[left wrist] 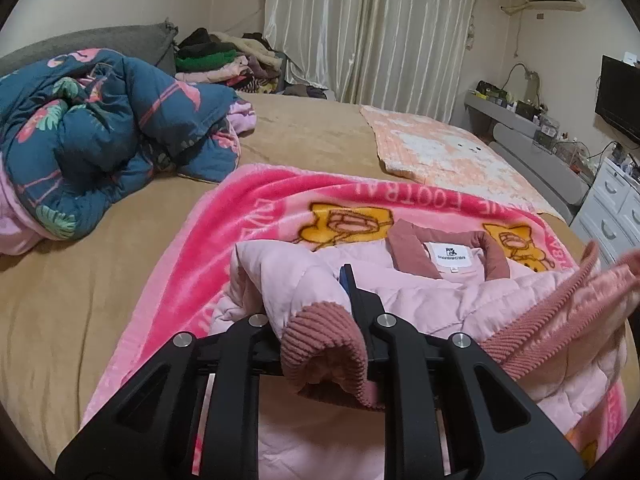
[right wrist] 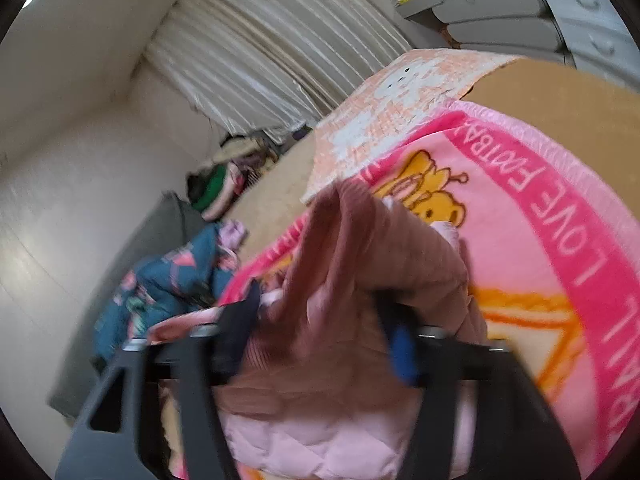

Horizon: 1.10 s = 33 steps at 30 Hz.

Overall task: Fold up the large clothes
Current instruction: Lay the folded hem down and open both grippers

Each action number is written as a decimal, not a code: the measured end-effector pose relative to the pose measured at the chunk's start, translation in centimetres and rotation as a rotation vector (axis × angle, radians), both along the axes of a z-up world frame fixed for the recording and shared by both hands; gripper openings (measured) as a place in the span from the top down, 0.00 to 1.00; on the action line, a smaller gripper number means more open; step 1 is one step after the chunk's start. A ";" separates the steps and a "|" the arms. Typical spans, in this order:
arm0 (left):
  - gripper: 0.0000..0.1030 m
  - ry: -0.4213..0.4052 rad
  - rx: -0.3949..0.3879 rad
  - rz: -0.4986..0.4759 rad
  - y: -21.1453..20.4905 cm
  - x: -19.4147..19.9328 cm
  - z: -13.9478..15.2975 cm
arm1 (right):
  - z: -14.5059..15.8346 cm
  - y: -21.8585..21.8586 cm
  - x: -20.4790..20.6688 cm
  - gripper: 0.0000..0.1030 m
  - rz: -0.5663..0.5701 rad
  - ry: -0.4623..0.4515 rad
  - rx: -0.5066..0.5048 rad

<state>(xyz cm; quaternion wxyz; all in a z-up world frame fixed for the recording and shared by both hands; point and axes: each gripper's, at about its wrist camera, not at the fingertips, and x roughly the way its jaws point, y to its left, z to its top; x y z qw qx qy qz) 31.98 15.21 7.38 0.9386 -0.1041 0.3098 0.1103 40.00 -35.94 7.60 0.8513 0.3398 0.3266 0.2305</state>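
From the left wrist camera, we hold the left gripper (left wrist: 320, 320) clamped on the ribbed cuff (left wrist: 324, 344) of the pink jacket (left wrist: 432, 300), so the sleeve folds over the body rather than trailing off the side. The jacket lies open, collar and label up, on the pink blanket (left wrist: 256, 216), which is spread flat on the bed (left wrist: 100, 300) as a working surface. The blue quilt (left wrist: 104, 128) sits bunched well apart, out of the way.

From the right wrist camera, tilted and smeared by motion, our right gripper (right wrist: 320, 312) has the jacket's (right wrist: 320, 436) darker rose sleeve fabric (right wrist: 360, 248) bunched between its jaws. We judge the jaws are gripping it, though the blur keeps us from being sure. The fabric is lifted above the pink blanket (right wrist: 560, 280), probably to bring the second sleeve across the body.
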 end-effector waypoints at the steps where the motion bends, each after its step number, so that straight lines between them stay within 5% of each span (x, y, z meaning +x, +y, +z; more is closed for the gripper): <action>1: 0.88 0.003 -0.003 0.000 0.0 0.2 -0.2 | 0.1 -0.2 -0.1 0.30 -0.004 -0.005 0.003; 4: 0.85 0.007 -0.013 -0.006 -0.1 0.8 -0.6 | 0.3 -0.3 -0.9 0.27 -0.006 -0.025 -0.041; 11: 0.73 0.007 -0.002 -0.015 -1.7 1.8 -1.3 | -2.6 4.5 -2.9 0.21 0.050 -0.017 -0.383; 17: 0.42 -0.009 -0.006 -0.042 -2.5 1.4 -0.4 | -6.4 8.3 -2.7 0.11 0.129 0.020 -0.546; 21: 0.22 -0.053 0.020 -0.060 -3.2 0.2 1.6 | -7.5 8.6 -2.6 0.09 0.120 0.035 -0.542; 27: 0.12 -0.128 0.050 -0.090 -4.3 -2.1 4.9 | -6.3 8.2 -3.5 0.09 0.121 0.033 -0.505; 33: 0.09 -0.205 0.042 -0.048 -3.1 -5.5 7.4 | -2.7 6.4 -5.4 0.05 0.060 -0.101 -0.556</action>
